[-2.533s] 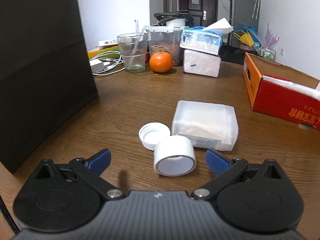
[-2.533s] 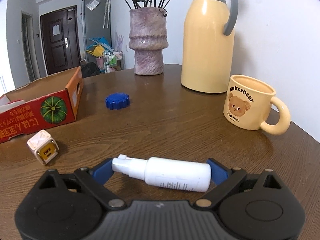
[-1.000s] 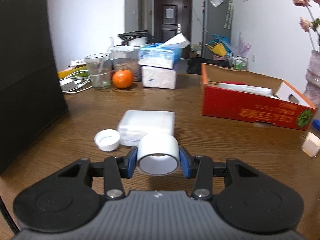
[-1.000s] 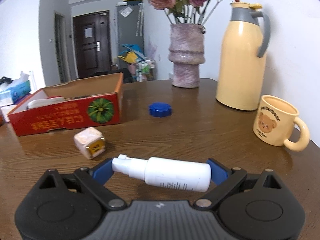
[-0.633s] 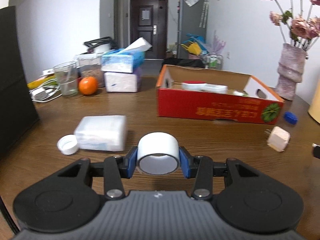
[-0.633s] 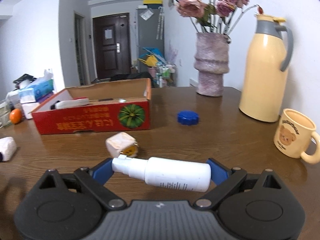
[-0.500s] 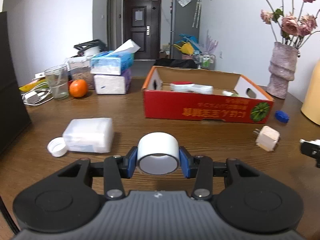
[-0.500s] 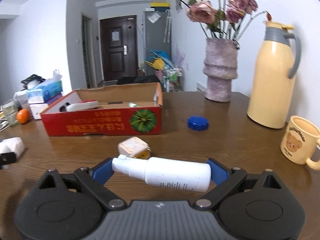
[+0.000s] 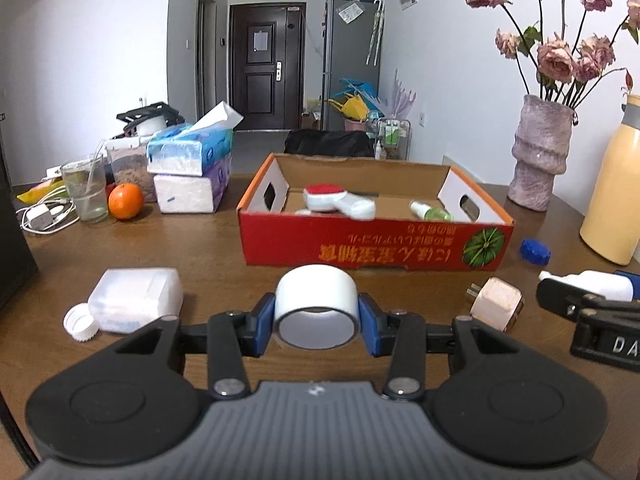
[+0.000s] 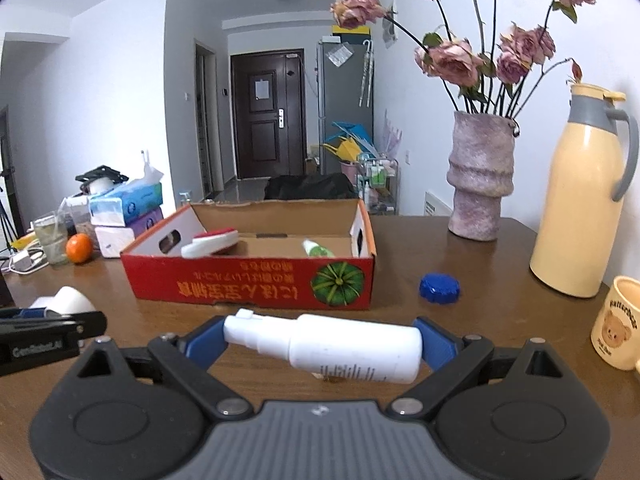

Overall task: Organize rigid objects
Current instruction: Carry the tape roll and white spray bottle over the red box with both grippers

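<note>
My left gripper point(image 9: 316, 322) is shut on a white tape roll point(image 9: 316, 306) and holds it above the table, facing the red cardboard box point(image 9: 372, 246). My right gripper point(image 10: 320, 344) is shut on a white spray bottle point(image 10: 332, 346) held crosswise, also facing the red box point(image 10: 256, 284). The box holds a white and red brush point(image 9: 340, 204) and a small green bottle point(image 9: 430, 212). A square plug adapter point(image 9: 496, 304) lies on the table between the two grippers. The right gripper shows at the right edge of the left wrist view.
A clear plastic container point(image 9: 134, 300) and a white cap point(image 9: 80, 322) lie at front left. A blue cap point(image 10: 440, 288), a vase point(image 10: 480, 176), a yellow thermos point(image 10: 580, 212) and a bear mug point(image 10: 618, 334) stand to the right. Tissue boxes point(image 9: 192, 176), an orange point(image 9: 126, 201) and a glass point(image 9: 86, 192) are at back left.
Both grippers have swung toward the red box and risen a little, so the box now sits centred ahead. Each keeps its hold on its object.
</note>
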The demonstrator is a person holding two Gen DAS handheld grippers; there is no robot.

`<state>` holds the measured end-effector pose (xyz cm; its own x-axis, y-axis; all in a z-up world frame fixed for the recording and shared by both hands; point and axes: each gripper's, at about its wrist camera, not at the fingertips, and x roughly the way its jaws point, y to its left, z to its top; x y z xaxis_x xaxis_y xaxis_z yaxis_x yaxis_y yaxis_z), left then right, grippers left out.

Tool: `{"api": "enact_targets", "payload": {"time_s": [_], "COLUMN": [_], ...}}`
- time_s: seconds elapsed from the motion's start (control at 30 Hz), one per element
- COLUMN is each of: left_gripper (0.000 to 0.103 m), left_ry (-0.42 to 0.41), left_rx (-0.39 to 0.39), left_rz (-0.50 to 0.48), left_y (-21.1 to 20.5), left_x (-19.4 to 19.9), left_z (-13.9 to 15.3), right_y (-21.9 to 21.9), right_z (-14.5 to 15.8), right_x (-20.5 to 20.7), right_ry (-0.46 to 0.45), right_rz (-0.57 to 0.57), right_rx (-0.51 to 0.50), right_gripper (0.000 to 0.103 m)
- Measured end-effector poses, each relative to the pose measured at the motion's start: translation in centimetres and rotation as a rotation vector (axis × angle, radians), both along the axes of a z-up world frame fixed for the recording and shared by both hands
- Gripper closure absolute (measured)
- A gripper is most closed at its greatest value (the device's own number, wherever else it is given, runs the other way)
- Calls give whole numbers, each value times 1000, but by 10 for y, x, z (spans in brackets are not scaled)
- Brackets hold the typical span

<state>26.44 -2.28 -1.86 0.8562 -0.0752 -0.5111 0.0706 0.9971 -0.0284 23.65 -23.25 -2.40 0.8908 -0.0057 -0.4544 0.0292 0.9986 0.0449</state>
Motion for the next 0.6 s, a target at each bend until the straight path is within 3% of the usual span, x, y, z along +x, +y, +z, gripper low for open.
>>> {"api": "enact_targets", "payload": {"time_s": [0.6], "left_gripper": [59], "left_ry": [-43], "left_rx": [-14], "left_rz": [23], "left_y": [-11], "left_x": [41], "left_z": [17], "right_y": [11], "right_z": [14], "right_x": [43], "right_ry": [-51], "right_rz": [37], "right_rx": [5], "right_gripper": [5]}}
